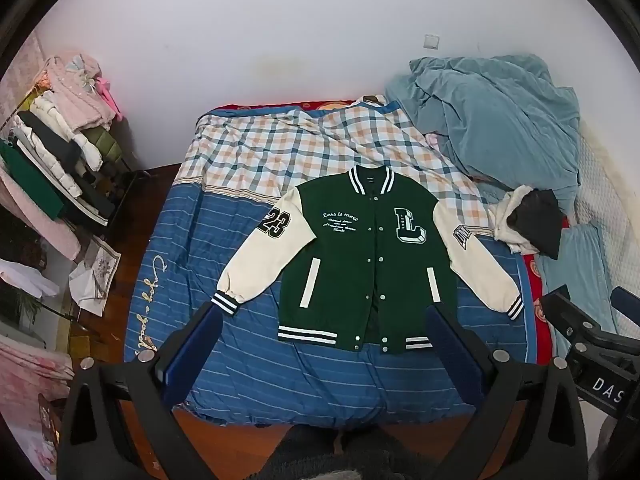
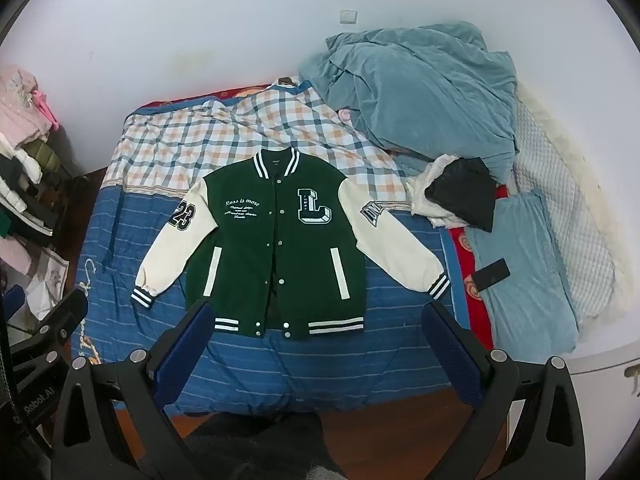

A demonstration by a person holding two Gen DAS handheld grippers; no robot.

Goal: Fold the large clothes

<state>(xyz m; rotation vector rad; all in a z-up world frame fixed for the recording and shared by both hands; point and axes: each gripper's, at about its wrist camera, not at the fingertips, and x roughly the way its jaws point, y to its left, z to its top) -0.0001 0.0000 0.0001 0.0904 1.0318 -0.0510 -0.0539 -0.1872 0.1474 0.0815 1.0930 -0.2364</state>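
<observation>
Left wrist view takes in a heaped clothes rack (image 1: 60, 160) at far left; only the right wrist view catches the dark phone (image 2: 491, 274) on the bed's right side. The green varsity jacket (image 1: 360, 256) lies flat and unfolded mid-bed, sleeves spread. Left claw (image 1: 324, 360) and right claw (image 2: 316, 356) hover above the near edge, both spread wide and empty. Striped duvet (image 2: 280, 368) lies bare below the hem; blue blanket (image 2: 420, 100) crowds far right.
</observation>
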